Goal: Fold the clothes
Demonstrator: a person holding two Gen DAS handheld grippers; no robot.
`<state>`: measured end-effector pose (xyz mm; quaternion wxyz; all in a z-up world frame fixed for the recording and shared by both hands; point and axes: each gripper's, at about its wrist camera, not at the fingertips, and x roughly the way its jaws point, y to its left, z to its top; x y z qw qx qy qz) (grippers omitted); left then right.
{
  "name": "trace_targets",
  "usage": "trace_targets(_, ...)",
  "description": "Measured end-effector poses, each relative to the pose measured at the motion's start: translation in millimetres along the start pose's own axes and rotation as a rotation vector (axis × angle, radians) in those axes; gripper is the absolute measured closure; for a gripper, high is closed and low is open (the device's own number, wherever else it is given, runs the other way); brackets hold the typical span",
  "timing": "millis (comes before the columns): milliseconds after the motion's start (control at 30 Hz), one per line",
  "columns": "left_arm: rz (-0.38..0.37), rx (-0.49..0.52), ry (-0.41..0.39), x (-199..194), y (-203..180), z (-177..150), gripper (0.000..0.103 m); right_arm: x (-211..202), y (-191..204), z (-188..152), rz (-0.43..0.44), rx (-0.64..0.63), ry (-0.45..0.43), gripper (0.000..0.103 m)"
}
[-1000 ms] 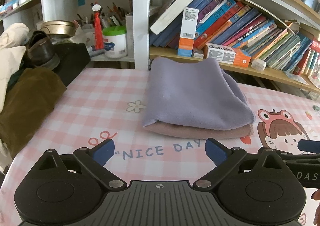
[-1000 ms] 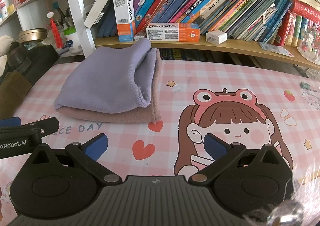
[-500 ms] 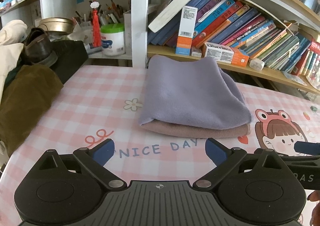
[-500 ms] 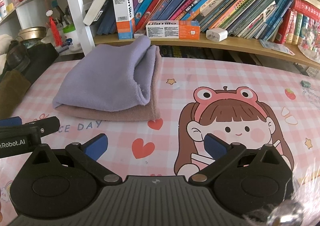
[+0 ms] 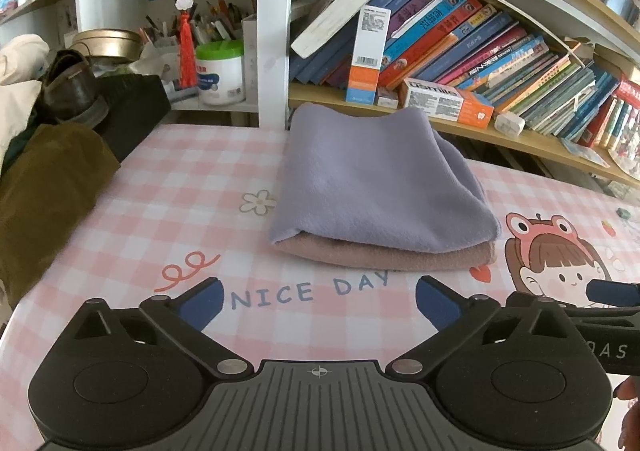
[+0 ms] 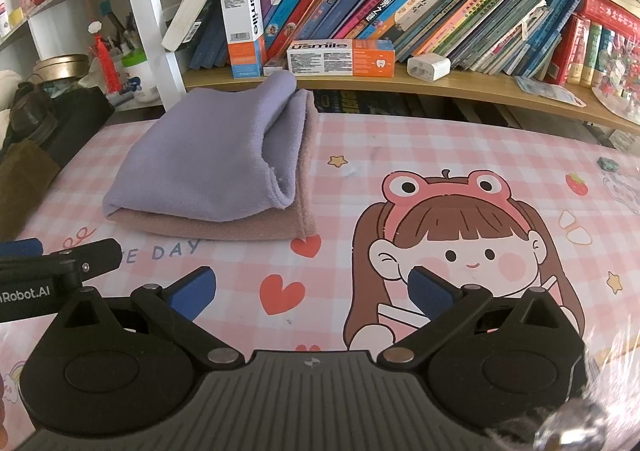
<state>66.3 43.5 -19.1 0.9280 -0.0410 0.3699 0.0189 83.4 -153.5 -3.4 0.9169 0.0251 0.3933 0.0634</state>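
Observation:
A folded purple cloth [image 5: 372, 179] lies on top of a folded pink-brown cloth [image 5: 384, 257] on the pink checked table [image 5: 192, 187]. The stack also shows in the right wrist view, purple cloth [image 6: 200, 163] over pink-brown cloth [image 6: 224, 229]. My left gripper [image 5: 318, 305] is open and empty, just in front of the stack. My right gripper [image 6: 312, 291] is open and empty, in front of and to the right of the stack. Each gripper's tip shows at the edge of the other's view.
A bookshelf [image 5: 460, 51] full of books and boxes runs behind the table. A brown garment [image 5: 44, 179], a shoe [image 5: 72, 91] and a dark box [image 5: 132, 111] sit at the left. A green-lidded jar [image 5: 220, 71] stands on the low shelf.
Both grippers have drifted slightly left and back; the stack sits a little further right and away in view. The cloths have not moved and the jaws stay open.

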Motion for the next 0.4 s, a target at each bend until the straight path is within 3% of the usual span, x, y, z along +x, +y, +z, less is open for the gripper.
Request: trace_targets(400, 0.010, 0.003, -0.006, -2.0, -1.9, -1.3, 0.000, -0.1, -2.0, -0.9, 0.002, 0.012, 0.007, 0.000)
